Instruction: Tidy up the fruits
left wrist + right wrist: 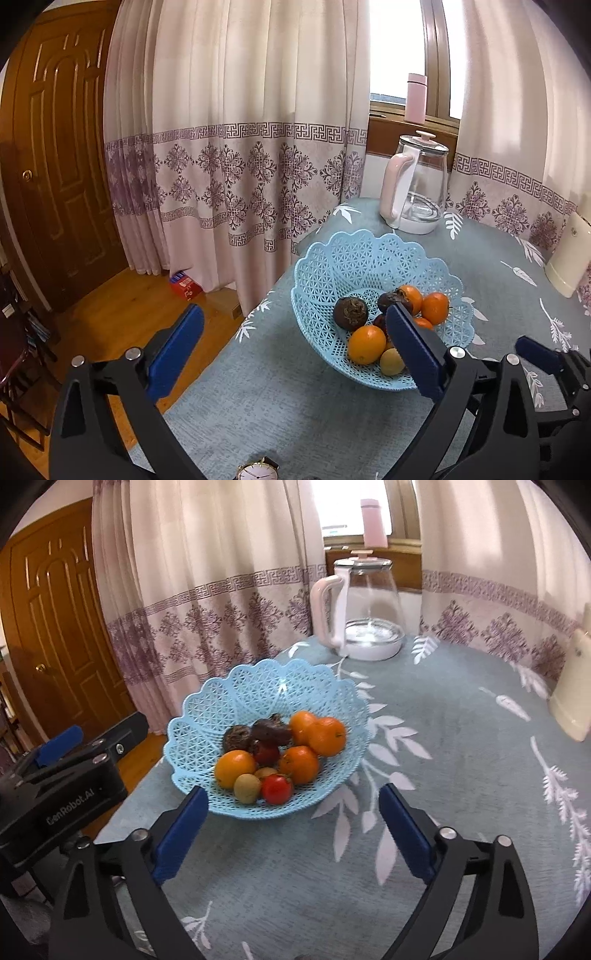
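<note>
A light blue lattice basket (pixel 332 258) (pixel 221 686) stands on the table near its left edge. It holds oranges (pixel 366 344) (pixel 327 735), dark wrinkled fruits (pixel 350 313) (pixel 271 731), a red fruit (pixel 276 788) and a small yellowish fruit (pixel 392 362) (pixel 246 788). My left gripper (pixel 295 314) is open and empty in front of the basket, with its right finger over the basket's near right side. My right gripper (pixel 291 797) is open and empty just short of the basket's front rim. At the left of the right wrist view sits the left gripper's black housing (pixel 74 786).
A glass kettle (pixel 417 188) (pixel 364 609) with a pink handle stands behind the basket. A pink bottle (pixel 416 98) is on the windowsill. A cream object (pixel 569 254) (pixel 572 686) lies at the table's right. A wristwatch (pixel 258 472) lies near me. The table drops off left to wooden floor (pixel 122 310).
</note>
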The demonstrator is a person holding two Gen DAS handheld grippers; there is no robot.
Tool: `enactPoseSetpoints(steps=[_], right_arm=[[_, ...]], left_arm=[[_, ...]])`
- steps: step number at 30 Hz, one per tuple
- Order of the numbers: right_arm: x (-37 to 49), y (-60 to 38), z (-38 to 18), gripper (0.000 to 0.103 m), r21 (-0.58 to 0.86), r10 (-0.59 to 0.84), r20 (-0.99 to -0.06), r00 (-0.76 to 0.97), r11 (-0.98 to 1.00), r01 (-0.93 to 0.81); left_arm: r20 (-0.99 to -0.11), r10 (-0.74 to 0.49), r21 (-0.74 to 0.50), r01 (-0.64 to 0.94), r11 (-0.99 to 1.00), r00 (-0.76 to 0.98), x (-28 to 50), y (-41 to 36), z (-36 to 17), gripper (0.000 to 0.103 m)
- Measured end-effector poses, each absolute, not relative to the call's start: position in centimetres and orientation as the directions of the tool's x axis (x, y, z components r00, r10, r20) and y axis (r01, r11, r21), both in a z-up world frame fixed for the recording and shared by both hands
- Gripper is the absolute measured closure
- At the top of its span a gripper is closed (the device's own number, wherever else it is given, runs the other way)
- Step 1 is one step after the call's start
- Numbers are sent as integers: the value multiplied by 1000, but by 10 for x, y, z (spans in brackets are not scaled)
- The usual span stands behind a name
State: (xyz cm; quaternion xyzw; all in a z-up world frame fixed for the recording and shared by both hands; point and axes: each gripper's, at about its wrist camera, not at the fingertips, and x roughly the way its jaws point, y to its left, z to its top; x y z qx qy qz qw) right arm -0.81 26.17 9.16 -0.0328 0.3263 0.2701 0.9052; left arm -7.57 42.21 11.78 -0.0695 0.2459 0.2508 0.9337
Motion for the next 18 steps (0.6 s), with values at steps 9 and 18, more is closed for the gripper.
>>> enactPoseSetpoints(steps=[9,18], right_arm=[[-19,255,105,5,51,408,-559,722,886,-460],[-30,255,113,5,-54,327,-503,800,912,-407]], left_arm=[[-464,459,24,-507,861,758,-80,418,123,3],[-441,482,62,-510,858,757,-83,415,127,3]])
